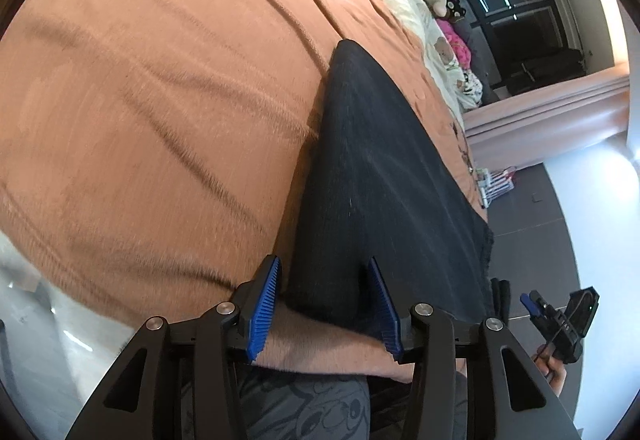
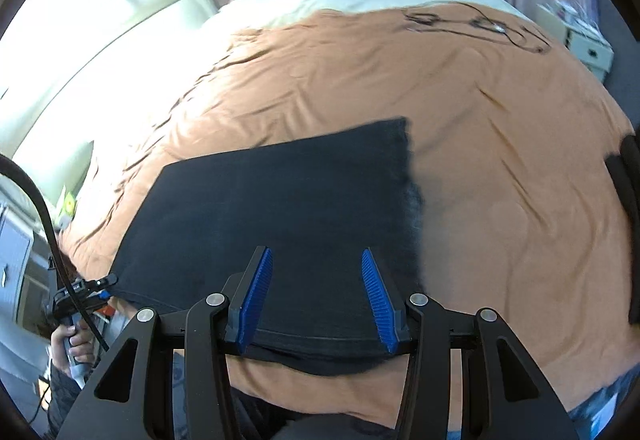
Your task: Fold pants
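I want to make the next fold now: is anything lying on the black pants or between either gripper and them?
Nothing visible does. The black pants lie flat on the orange bedcover with nothing on top, and the left gripper and right gripper both hang open just above their near edge.

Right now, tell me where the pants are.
The pants lie flat on the orange blanket at the bed's near edge, centre-left in the right wrist view, just beyond the open jaws.
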The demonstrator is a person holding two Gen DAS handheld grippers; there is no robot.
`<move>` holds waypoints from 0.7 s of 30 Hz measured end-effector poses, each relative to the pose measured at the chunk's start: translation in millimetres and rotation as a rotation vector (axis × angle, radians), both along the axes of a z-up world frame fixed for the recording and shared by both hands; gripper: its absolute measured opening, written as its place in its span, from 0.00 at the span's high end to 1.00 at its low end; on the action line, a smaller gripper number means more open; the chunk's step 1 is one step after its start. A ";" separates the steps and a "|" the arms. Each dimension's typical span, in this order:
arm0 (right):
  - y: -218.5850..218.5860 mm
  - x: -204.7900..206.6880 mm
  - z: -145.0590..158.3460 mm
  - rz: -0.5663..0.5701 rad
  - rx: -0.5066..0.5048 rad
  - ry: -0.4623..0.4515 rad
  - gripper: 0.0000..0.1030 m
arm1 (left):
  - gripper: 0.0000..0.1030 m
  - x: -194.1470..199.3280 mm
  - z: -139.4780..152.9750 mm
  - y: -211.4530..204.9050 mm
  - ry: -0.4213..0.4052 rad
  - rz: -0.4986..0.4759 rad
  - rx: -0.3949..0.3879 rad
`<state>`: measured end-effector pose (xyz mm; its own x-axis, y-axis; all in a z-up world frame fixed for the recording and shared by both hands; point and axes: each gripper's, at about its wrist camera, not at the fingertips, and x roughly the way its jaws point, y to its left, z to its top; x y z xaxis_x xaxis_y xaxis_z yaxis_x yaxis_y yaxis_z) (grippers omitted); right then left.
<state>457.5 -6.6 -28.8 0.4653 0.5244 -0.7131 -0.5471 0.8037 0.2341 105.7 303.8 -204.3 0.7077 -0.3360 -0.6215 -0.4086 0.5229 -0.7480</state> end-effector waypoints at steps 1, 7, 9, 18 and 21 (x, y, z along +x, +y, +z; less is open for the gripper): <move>4.1 -5.4 0.0 0.013 -0.001 -0.003 0.57 | 0.53 -2.2 -0.5 0.7 -0.008 0.003 -0.011; 49.5 -14.1 -12.4 0.060 -0.018 0.009 0.57 | 0.53 -10.2 -5.9 2.5 -0.037 0.020 -0.055; 66.1 -10.2 -22.5 0.075 -0.020 0.022 0.57 | 0.53 -10.5 -7.9 4.0 -0.046 0.023 -0.064; 120.6 -0.9 -68.3 0.058 -0.054 0.063 0.57 | 0.53 -8.6 -10.6 7.2 -0.088 0.046 -0.106; 131.8 0.3 -80.6 0.042 -0.057 0.070 0.57 | 0.71 -7.9 -6.9 4.0 -0.085 0.044 -0.093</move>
